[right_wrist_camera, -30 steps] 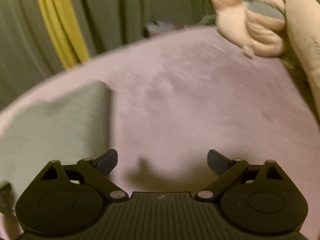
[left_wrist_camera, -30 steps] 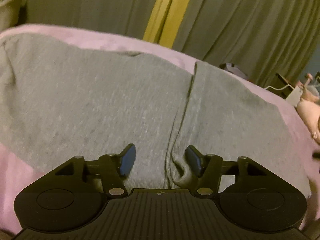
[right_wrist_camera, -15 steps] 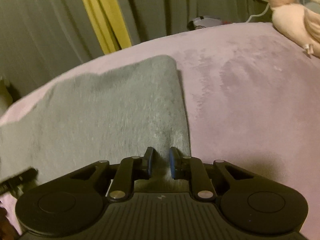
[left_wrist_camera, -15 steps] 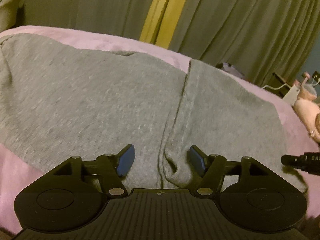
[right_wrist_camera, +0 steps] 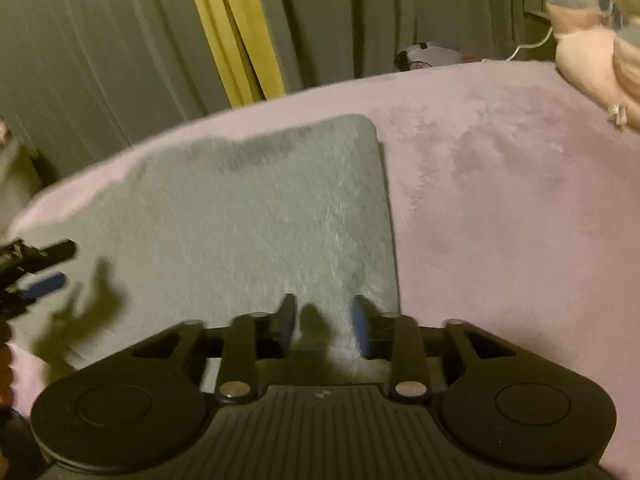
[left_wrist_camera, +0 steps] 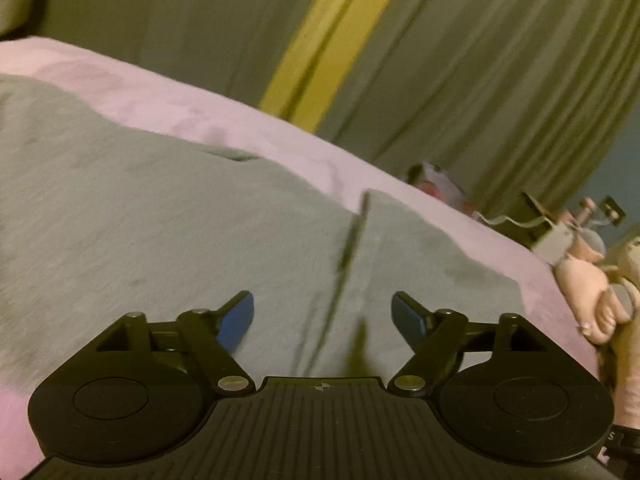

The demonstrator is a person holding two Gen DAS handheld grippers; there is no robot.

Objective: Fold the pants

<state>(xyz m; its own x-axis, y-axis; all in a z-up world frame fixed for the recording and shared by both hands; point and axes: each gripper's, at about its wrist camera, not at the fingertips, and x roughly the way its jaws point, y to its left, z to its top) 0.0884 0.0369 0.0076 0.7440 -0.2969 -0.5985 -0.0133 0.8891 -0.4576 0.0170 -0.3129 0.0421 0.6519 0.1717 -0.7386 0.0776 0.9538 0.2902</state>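
Grey pants (left_wrist_camera: 168,216) lie flat on a pink blanket (left_wrist_camera: 168,100); a dark seam (left_wrist_camera: 352,240) runs up their middle. My left gripper (left_wrist_camera: 322,316) is open above the near edge, astride the seam, holding nothing. In the right wrist view the pants' right end (right_wrist_camera: 280,208) has a straight edge. My right gripper (right_wrist_camera: 324,326) hovers over the near corner, jaws partly open with cloth showing between them, not pinched. The left gripper's fingers (right_wrist_camera: 44,282) show at that view's left edge.
Green curtains with a yellow strip (left_wrist_camera: 328,44) hang behind the bed. Pink plush toys (right_wrist_camera: 588,60) lie at the right. A white cable and small items (left_wrist_camera: 556,236) sit at the far bed edge. Bare pink blanket (right_wrist_camera: 520,200) lies right of the pants.
My right gripper was nearly shut on the pants' edge and has since opened partway. My left gripper opened wider and lifted back; the small fold between its fingers has flattened.
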